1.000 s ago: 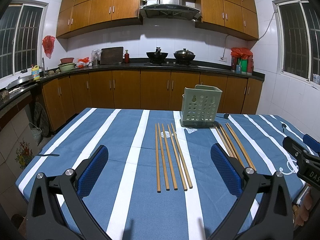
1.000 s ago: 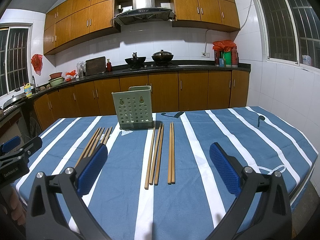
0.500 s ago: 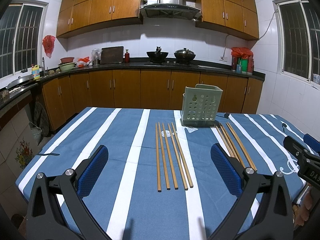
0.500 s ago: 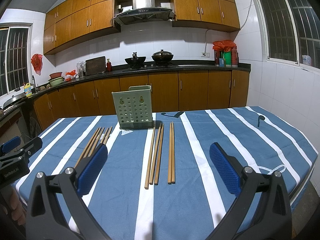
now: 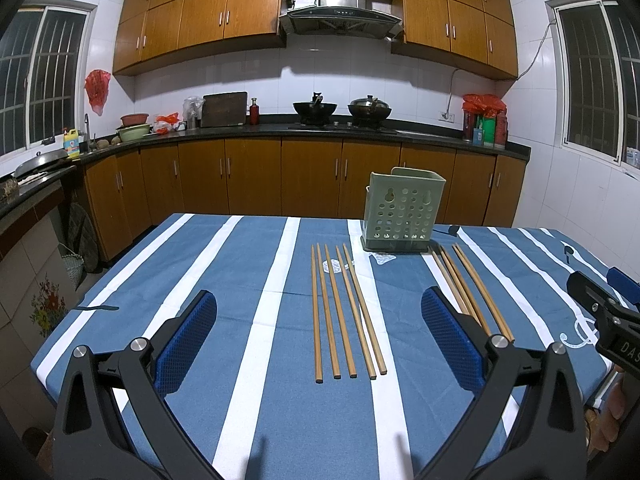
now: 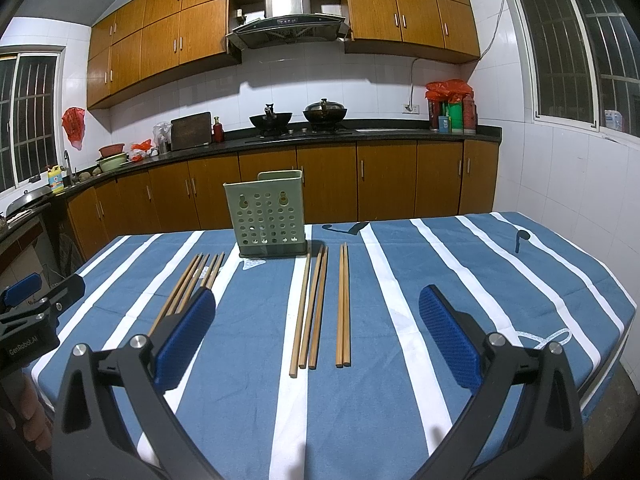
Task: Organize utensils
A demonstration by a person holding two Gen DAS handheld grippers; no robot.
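A pale green perforated utensil holder [image 5: 404,210] [image 6: 268,216] stands upright at the far middle of the blue striped table [image 5: 224,280]. Several wooden chopsticks [image 5: 346,308] lie side by side in front of my left gripper [image 5: 318,300], which is open and holds nothing. A second bunch of chopsticks [image 5: 468,288] lies to their right, partly behind my right-hand finger. In the right wrist view, three chopsticks [image 6: 310,308] and a pair [image 6: 343,304] lie ahead of my open, empty right gripper [image 6: 317,296]. The left bunch [image 6: 192,284] runs behind its left finger.
Each gripper shows at the other view's edge, held by a hand: the right one [image 5: 600,308] and the left one [image 6: 36,304]. Wooden kitchen cabinets and a counter with woks [image 5: 316,108] stand beyond the table. A white cord [image 6: 552,336] lies near the table's right edge.
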